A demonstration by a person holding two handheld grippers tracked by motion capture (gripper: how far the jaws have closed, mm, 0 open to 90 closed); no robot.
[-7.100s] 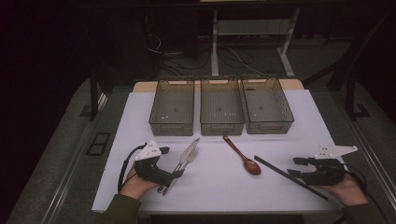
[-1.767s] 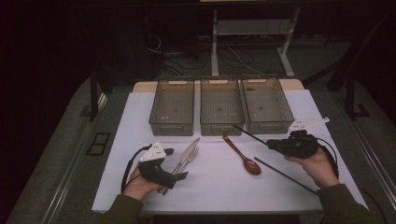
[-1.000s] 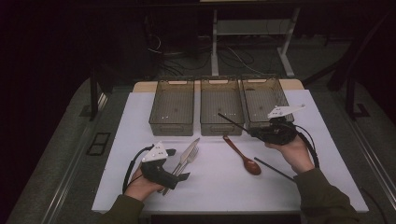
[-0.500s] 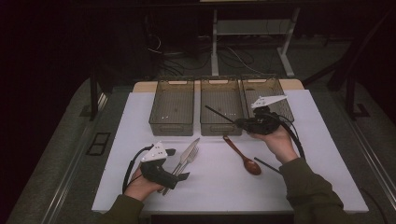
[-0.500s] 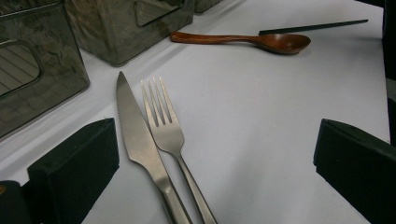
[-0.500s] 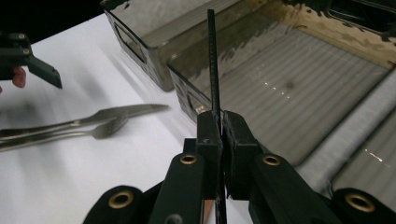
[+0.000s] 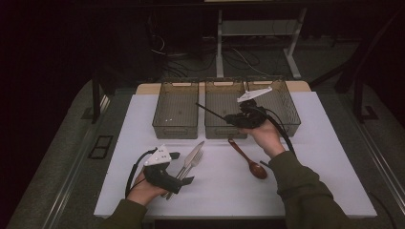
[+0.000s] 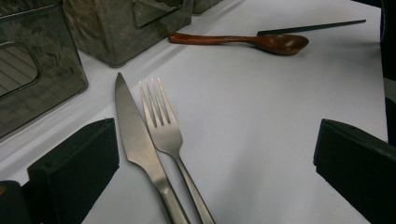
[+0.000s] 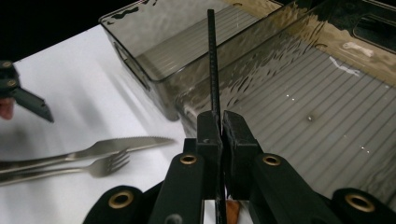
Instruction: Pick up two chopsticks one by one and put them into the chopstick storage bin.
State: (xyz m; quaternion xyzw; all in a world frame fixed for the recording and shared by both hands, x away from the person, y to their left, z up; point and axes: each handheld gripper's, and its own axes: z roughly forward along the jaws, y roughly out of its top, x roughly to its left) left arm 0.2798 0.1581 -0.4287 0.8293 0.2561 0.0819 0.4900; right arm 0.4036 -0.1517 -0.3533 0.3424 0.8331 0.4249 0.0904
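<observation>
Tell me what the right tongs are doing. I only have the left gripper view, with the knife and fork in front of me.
Observer: The right tongs are shut on a black chopstick.
Operator: Where is it being held?
Observer: In the air above the middle bin, roughly level.
Operator: Which way does it point?
Observer: Its free end points toward the left bin.

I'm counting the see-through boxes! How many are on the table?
3, side by side at the far end of the white mat: the left bin, the middle bin and the right bin. I see no others.
</observation>
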